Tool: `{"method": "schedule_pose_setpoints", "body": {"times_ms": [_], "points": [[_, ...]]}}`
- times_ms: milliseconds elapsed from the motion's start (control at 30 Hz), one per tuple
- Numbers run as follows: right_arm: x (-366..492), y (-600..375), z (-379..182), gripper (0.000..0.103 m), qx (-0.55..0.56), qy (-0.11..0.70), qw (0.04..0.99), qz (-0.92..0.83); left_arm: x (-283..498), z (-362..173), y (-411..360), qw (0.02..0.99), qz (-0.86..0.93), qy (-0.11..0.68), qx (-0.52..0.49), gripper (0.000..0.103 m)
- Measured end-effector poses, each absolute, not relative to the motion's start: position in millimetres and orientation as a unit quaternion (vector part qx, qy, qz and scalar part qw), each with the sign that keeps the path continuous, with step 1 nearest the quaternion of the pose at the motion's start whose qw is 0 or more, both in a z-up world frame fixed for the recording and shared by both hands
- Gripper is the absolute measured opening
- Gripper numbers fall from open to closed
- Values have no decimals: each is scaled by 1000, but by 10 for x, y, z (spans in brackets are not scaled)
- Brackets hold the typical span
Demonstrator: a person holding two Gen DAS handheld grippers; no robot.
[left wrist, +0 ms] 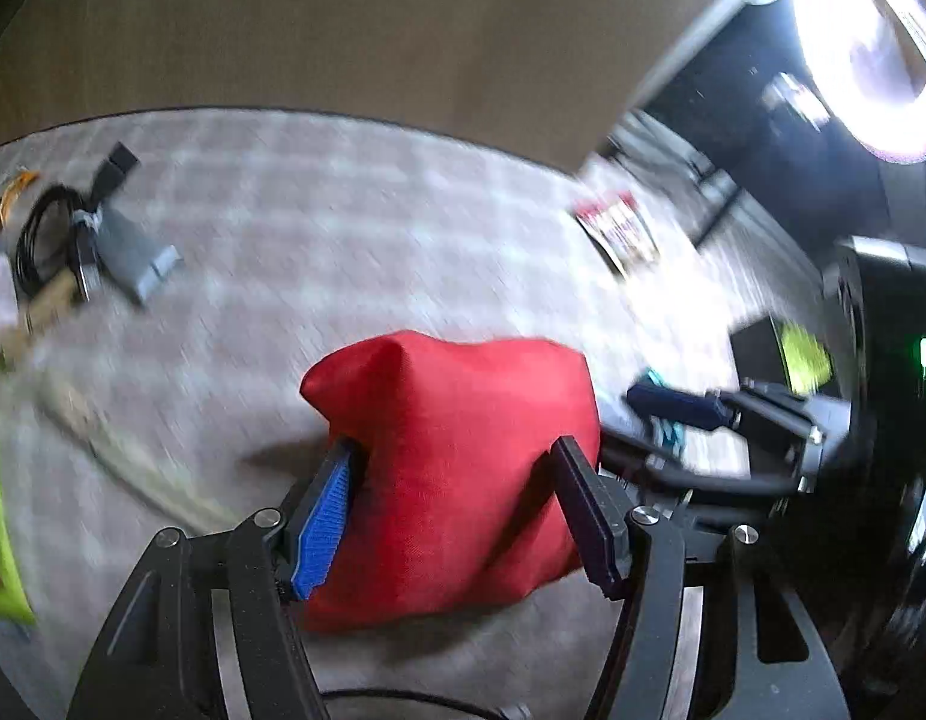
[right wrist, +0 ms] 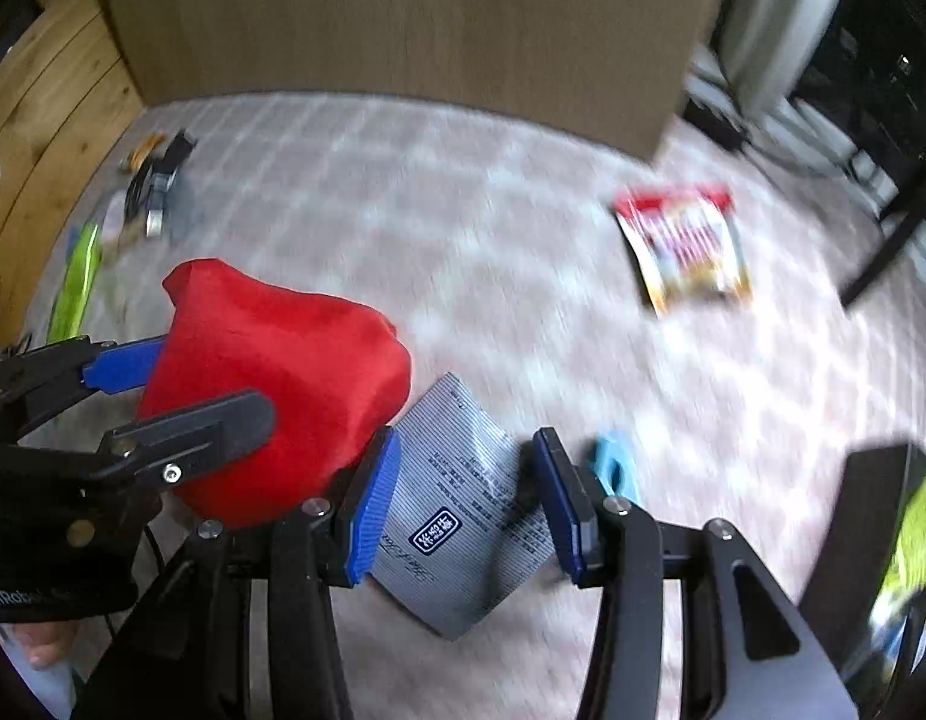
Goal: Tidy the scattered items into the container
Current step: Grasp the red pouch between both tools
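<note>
My left gripper is shut on a red fabric bag and holds it above the patterned cloth. The bag and the left gripper also show at the left of the right wrist view. My right gripper is open around a grey striped packet that lies on the cloth; the fingers stand apart from its edges. The right gripper shows at the right of the left wrist view. A dark container with a yellow-green item inside stands at the lower right.
A red and white snack packet lies to the far right. A pile with a black cable, a grey tool and a green strip lies at the far left. A light blue item lies behind the right finger. A cardboard box stands behind.
</note>
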State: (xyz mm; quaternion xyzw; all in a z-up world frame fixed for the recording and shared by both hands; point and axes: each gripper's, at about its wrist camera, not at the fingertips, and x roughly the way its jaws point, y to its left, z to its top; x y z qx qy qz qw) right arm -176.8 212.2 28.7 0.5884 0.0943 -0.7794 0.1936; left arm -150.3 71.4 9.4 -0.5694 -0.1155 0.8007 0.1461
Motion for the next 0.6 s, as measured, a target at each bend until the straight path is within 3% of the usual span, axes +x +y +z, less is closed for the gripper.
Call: {"method": "schedule_pose_setpoints", "body": {"times_ms": [200, 367, 600], "points": [[-1465, 2643, 335, 46, 602, 93, 170, -774, -1240, 181, 1056, 160, 799, -84, -574, 62], [-1396, 2990, 590, 46, 581, -1, 185, -792, -1235, 188, 1184, 153, 795, -106, -577, 57], [-1558, 2600, 621, 46, 585, -19, 237, -776, -1164, 219, 1127, 141, 796, -113, -578, 55]]}}
